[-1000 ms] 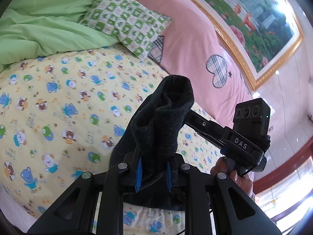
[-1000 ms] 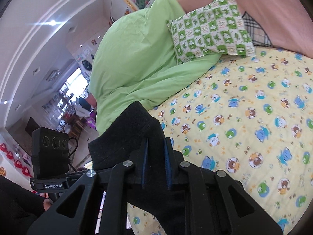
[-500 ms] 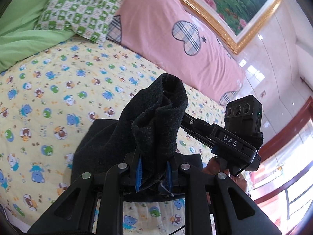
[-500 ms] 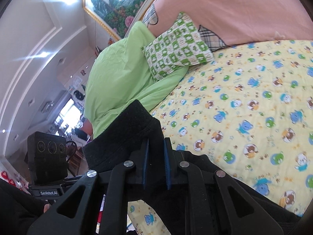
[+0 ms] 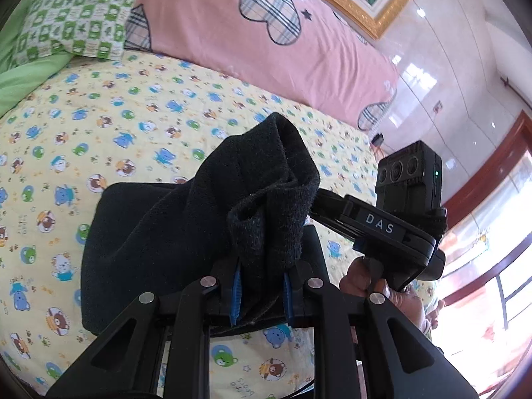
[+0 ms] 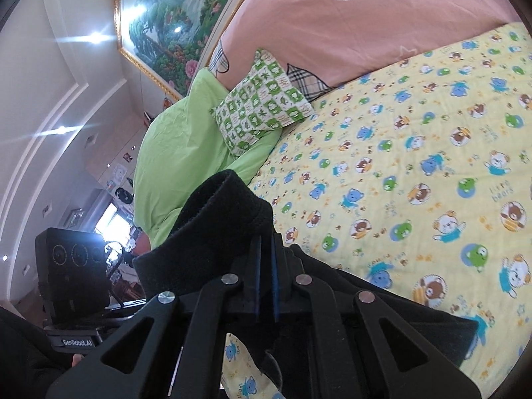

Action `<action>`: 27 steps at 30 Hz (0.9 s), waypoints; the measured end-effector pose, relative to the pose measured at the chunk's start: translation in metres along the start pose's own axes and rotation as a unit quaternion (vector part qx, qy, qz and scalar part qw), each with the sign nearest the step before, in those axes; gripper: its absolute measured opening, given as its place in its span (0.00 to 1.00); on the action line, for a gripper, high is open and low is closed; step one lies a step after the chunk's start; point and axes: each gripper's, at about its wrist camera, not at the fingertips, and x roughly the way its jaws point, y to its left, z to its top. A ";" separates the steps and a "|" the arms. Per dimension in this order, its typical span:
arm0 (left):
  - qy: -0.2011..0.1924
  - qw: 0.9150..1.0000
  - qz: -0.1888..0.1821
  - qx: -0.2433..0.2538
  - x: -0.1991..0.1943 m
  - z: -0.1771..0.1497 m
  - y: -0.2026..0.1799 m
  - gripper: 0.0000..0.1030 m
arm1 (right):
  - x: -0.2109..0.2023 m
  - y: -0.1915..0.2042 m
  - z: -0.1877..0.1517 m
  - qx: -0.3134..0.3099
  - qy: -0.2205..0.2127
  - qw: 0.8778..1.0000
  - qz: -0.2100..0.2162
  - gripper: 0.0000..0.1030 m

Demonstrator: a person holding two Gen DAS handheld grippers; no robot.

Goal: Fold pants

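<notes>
My left gripper is clamped on a bunched fold of the dark charcoal knit pants, the fabric rising between its blue pads and flopping over in a thick roll. My right gripper has its jaws nearly together and closing, with a thinner edge of the same pants pinched between them. The rest of the garment hangs from both grips down onto the yellow bedsheet printed with cartoon bears, draped near the sheet's near edge. At the far edge of the bed I see a pink headboard cover with plaid hearts, and toward the far corner a green-and-white checked pillow leaning on a lime green duvet. In the left view, a hand grips the handle of the other black device.
</notes>
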 end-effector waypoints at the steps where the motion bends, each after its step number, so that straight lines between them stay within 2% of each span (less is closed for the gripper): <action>1: 0.006 1.000 -0.002 0.007 0.005 -0.002 -0.006 0.18 | -0.004 -0.003 -0.002 0.002 -0.003 1.000 -0.003 0.06; 5: 0.025 0.999 -0.003 0.027 0.026 -0.007 -0.021 0.18 | -0.020 -0.014 -0.007 0.013 -0.014 1.000 -0.012 0.05; 6: 0.030 0.999 0.002 0.029 0.032 -0.009 -0.023 0.18 | -0.023 -0.017 -0.008 0.018 -0.017 1.000 -0.008 0.00; 12: 0.056 0.998 0.000 0.023 0.061 -0.015 -0.019 0.18 | -0.039 -0.030 -0.015 0.027 -0.023 0.999 -0.035 0.01; 16: 0.067 0.997 0.003 0.045 0.073 -0.021 -0.024 0.19 | -0.045 -0.041 -0.024 0.043 -0.030 0.998 -0.043 0.01; 19: 0.070 0.996 0.004 0.061 0.076 -0.024 -0.029 0.27 | -0.049 -0.045 -0.032 0.051 -0.032 0.997 -0.056 0.01; 22: 0.074 0.995 -0.019 0.067 0.072 -0.025 -0.031 0.39 | -0.056 -0.045 -0.040 0.058 -0.039 0.995 -0.069 0.01; 27: 0.080 0.993 -0.047 0.068 0.060 -0.028 -0.029 0.42 | -0.074 -0.040 -0.047 0.069 -0.065 0.990 -0.100 0.01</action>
